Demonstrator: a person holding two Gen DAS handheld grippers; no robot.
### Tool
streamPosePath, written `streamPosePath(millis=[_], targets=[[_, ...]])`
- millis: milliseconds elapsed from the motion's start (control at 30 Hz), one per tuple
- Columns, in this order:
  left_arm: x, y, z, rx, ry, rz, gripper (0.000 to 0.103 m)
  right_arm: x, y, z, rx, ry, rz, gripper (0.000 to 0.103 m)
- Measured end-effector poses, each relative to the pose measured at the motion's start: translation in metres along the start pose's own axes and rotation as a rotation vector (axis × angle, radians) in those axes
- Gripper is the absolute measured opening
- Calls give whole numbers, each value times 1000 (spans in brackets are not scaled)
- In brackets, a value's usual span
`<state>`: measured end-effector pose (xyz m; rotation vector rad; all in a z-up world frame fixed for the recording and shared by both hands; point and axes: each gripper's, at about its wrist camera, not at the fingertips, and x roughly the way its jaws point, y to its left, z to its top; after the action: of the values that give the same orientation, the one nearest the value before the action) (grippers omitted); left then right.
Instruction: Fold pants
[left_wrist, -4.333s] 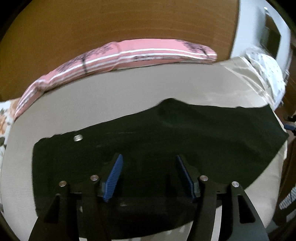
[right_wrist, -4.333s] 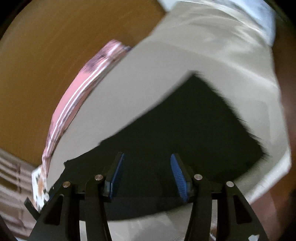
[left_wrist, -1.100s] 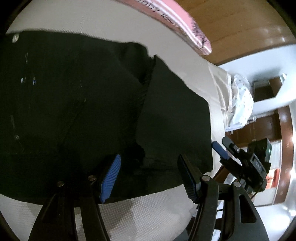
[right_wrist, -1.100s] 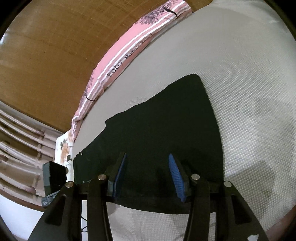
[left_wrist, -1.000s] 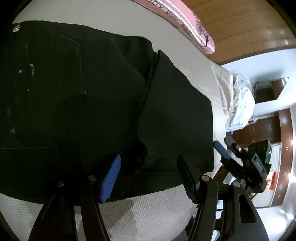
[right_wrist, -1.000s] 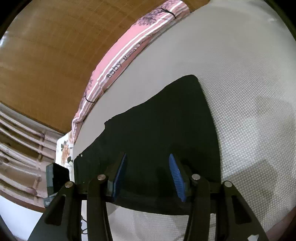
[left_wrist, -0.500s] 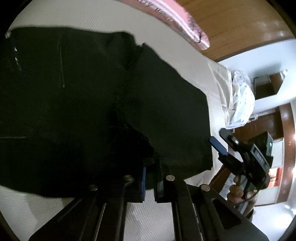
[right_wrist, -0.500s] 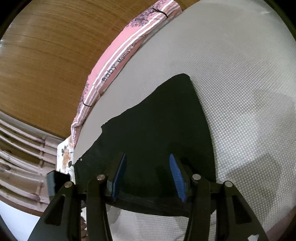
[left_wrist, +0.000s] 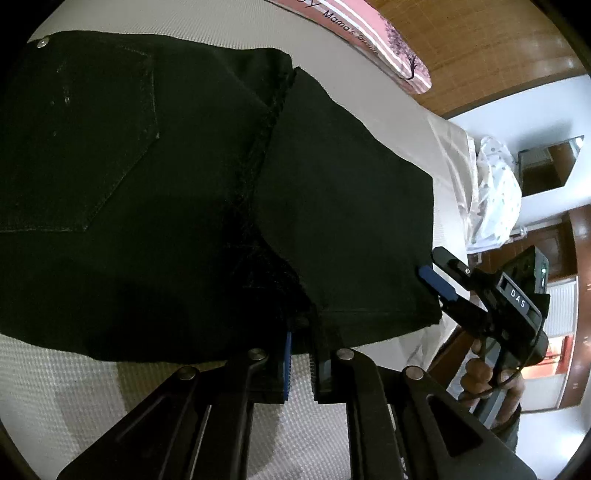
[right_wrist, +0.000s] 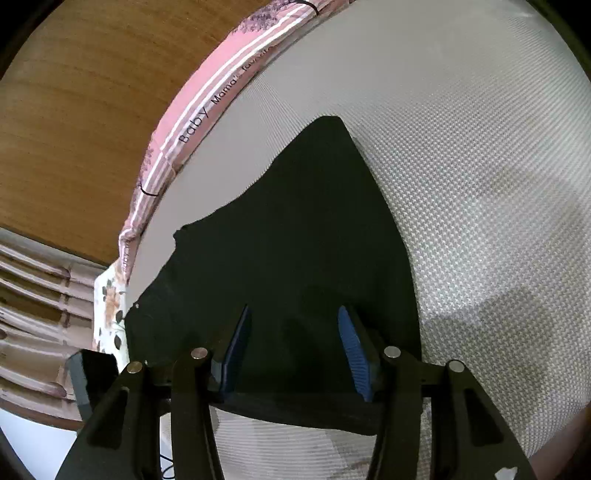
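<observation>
Black pants (left_wrist: 177, 206) lie flat on a white textured bed sheet (left_wrist: 110, 391), back pocket up, one leg folded over near the crotch seam. My left gripper (left_wrist: 301, 326) is shut on the pants' near edge at the crotch. My right gripper (right_wrist: 291, 336) is open, its blue pads over the near hem end of the pants (right_wrist: 288, 258). The right gripper also shows in the left wrist view (left_wrist: 439, 284) at the pants' right corner.
A pink striped pillow (right_wrist: 192, 125) lies along the bed's far edge against a wooden headboard (right_wrist: 74, 110). A white dotted cloth (left_wrist: 495, 192) lies off the bed's right end. The other gripper's body (right_wrist: 92, 373) shows at lower left in the right wrist view.
My left gripper has closed from wide open onto the pants' near edge. My right gripper stayed open and moved in closer over the hem end.
</observation>
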<state>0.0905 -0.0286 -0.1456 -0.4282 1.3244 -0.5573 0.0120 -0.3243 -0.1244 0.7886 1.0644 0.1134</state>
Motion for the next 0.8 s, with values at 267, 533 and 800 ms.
streamPosePath(millis=[267, 533, 800], targets=[[-19, 6, 4, 16, -51, 16, 23, 2, 4, -4, -31, -2, -31, 47], [-86, 42, -4, 15, -280, 161, 30, 8, 20, -9, -94, 0, -81, 49], [-160, 108, -26, -115, -520, 358, 57, 34, 57, -14, -205, 31, -121, 50]])
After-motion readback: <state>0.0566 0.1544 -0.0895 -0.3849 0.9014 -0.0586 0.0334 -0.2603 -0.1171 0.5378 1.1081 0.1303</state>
